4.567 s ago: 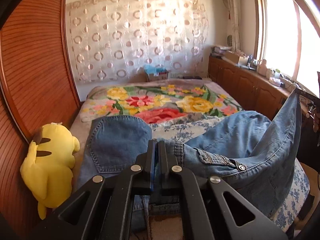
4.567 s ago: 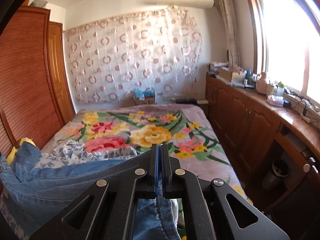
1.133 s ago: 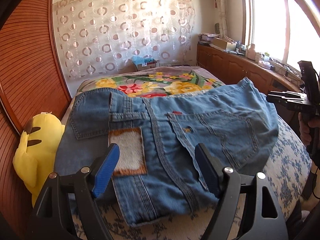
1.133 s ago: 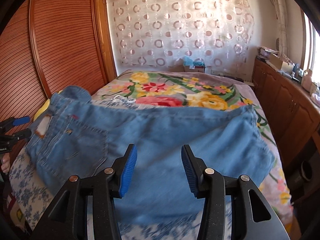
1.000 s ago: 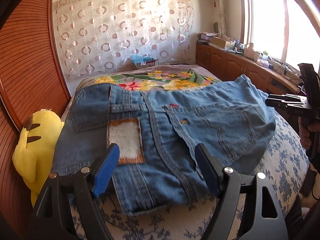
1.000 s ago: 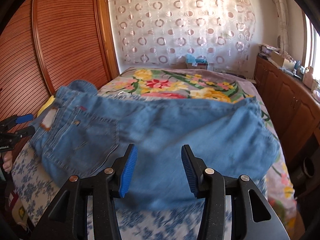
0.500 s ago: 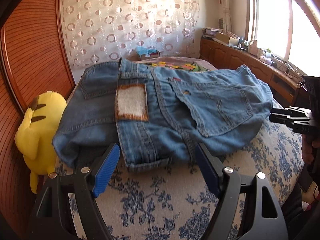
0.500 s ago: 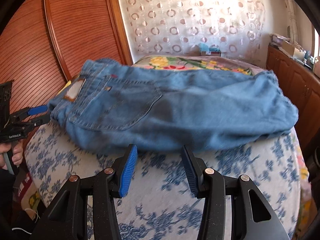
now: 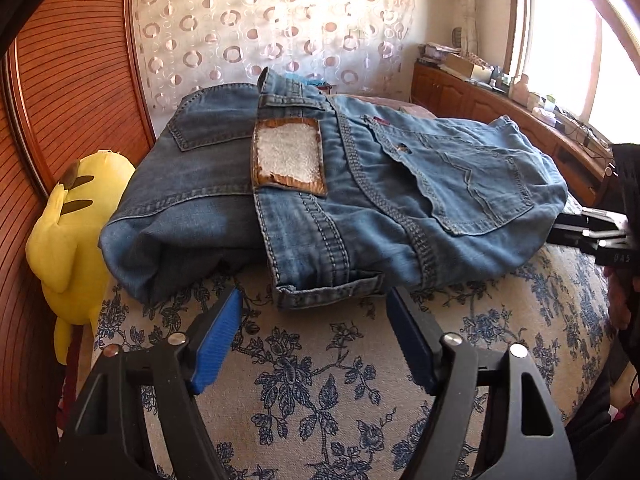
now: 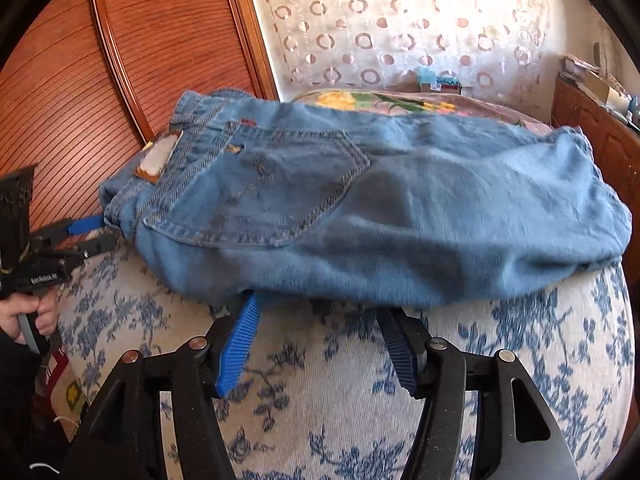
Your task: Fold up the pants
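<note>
Folded jeans (image 9: 340, 196) sit bundled on the bed's blue-flowered cover (image 9: 320, 392), both grippers free of them.

In the left wrist view the left gripper (image 9: 314, 334) hovers at lower centre, fingers apart and closing, only the cover between them, the waistband hem just above. In the right wrist view the right gripper (image 10: 320, 340) has its fingers apart and opening, tips at the lower edge of the denim, not pinching it. The leather patch (image 9: 288, 156) faces up; a yellow plush toy (image 9: 76, 232) lies at the left edge.
</note>
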Demonstrator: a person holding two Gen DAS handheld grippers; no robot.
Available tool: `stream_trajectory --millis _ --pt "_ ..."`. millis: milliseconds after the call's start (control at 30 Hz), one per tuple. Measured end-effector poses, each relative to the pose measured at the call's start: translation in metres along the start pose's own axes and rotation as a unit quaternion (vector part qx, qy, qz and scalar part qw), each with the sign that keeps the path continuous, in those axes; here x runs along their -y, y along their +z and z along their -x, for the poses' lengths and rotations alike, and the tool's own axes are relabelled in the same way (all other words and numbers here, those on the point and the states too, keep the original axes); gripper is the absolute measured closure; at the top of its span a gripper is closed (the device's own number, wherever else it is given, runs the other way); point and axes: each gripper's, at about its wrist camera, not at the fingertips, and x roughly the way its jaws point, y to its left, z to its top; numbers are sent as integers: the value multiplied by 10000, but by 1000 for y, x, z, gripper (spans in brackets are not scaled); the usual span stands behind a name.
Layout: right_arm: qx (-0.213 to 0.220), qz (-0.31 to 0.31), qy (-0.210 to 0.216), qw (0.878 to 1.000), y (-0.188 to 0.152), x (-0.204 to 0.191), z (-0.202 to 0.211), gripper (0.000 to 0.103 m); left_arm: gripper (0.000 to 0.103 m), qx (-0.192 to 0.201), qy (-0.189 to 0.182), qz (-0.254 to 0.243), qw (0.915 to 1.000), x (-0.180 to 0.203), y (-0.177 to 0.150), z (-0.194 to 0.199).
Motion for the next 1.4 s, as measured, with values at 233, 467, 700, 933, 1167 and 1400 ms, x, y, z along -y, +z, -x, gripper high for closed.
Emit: stream_trajectory --millis 233,467,700,933,1167,1400 --pt "503 -14 255 9984 37 8 12 41 56 -37 -172 -10 9998 -3 7 -6" --pt "567 71 218 9981 49 13 7 47 71 190 -191 -57 9996 1 11 4" --pt "105 414 83 9991 35 12 -3 47 72 192 -148 -60 9997 0 13 4" --pt "96 429 94 9990 38 7 -9 47 85 422 -117 -75 9990 4 15 11" --pt "641 170 379 9971 57 9 12 102 92 793 -121 -166 9966 11 28 35" --pt "1127 416 235 9925 58 -4 53 103 92 1173 -162 -161 9928 14 46 66"
